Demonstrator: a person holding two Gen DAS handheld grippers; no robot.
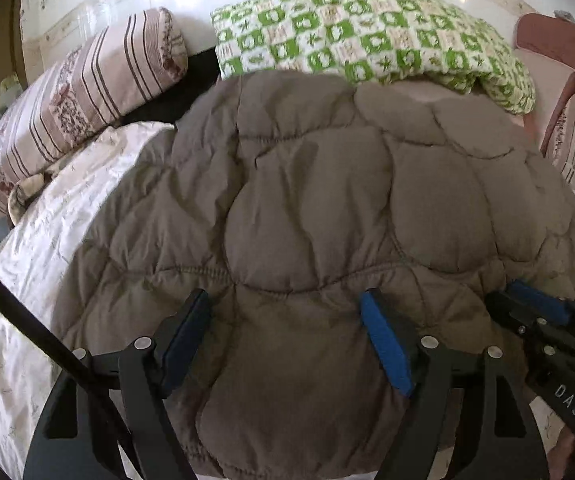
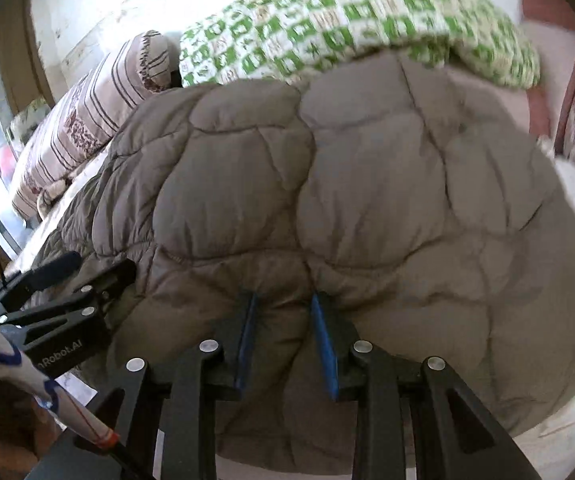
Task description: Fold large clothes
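A large grey-brown quilted jacket (image 1: 307,208) lies spread on a bed with a pale sheet (image 1: 39,248); it fills the right wrist view too (image 2: 347,184). My left gripper (image 1: 287,304) is open wide, its fingers resting over the jacket's near edge with fabric between them. My right gripper (image 2: 283,300) has its blue pads close together, pinching a fold of the jacket's near edge. The right gripper also shows at the right edge of the left wrist view (image 1: 543,312); the left gripper shows at the left of the right wrist view (image 2: 67,280).
A green and white checked blanket (image 1: 367,28) lies at the head of the bed behind the jacket. A striped pillow (image 1: 71,96) lies to the left. A reddish wooden chair (image 1: 559,52) stands at the right. A white wall is behind.
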